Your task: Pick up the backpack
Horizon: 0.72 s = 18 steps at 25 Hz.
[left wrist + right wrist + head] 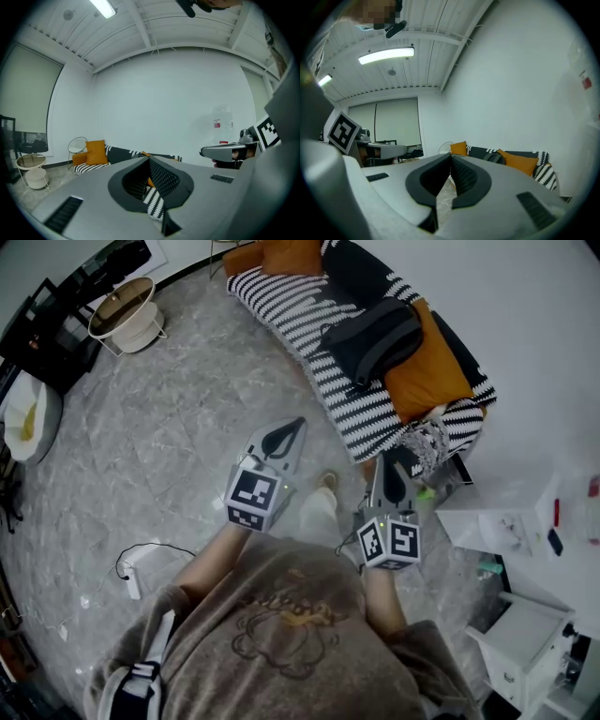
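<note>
Beyond the brown shirt (291, 634), with left gripper (294, 429) and right gripper (392, 467) both clenched on nothing, carry them toward the dark backpack (373, 338) lying on the striped sofa (281, 310) against the large orange cushion (424, 373), opening the jaws before reaching it.

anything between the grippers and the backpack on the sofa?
Nothing visible. The backpack lies on the striped sofa beside an orange cushion; only bare floor and the sofa's front edge lie between it and the left gripper and right gripper, both shut.
</note>
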Motion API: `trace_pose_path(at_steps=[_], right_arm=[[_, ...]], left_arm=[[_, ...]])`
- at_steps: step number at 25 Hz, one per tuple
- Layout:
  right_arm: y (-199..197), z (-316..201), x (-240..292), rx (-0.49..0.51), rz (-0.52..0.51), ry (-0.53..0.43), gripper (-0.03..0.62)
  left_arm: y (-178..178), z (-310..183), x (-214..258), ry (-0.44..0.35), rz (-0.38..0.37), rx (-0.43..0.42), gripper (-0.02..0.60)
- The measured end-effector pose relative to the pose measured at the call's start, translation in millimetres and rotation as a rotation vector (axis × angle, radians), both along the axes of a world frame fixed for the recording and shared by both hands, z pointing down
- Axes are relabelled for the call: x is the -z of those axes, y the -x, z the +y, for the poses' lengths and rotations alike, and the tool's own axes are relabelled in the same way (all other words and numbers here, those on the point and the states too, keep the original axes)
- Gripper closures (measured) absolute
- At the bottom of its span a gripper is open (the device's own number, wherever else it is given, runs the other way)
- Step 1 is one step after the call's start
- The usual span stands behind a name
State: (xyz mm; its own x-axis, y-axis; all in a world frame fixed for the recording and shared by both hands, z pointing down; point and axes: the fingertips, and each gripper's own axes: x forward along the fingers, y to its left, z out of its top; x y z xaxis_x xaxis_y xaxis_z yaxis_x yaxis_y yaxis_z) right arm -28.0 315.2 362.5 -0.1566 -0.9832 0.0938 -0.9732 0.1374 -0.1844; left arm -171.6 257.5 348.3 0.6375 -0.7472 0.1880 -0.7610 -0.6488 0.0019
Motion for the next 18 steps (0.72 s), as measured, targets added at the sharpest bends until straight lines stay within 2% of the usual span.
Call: trace_pose_path(at_steps=[12, 18], right_arm=[[-30.2, -81.5, 4.8, 0.011, -0.005, 0.023, 0.588], [-58.3, -127.6, 8.8, 0.024, -0.004, 0.034, 0.588]], left_arm=[[-31.4, -80.3, -2.1, 0.033, -0.009, -0.008, 0.58], [-64.0, -125.7, 0.4, 0.052, 0.0, -0.012, 0.58]])
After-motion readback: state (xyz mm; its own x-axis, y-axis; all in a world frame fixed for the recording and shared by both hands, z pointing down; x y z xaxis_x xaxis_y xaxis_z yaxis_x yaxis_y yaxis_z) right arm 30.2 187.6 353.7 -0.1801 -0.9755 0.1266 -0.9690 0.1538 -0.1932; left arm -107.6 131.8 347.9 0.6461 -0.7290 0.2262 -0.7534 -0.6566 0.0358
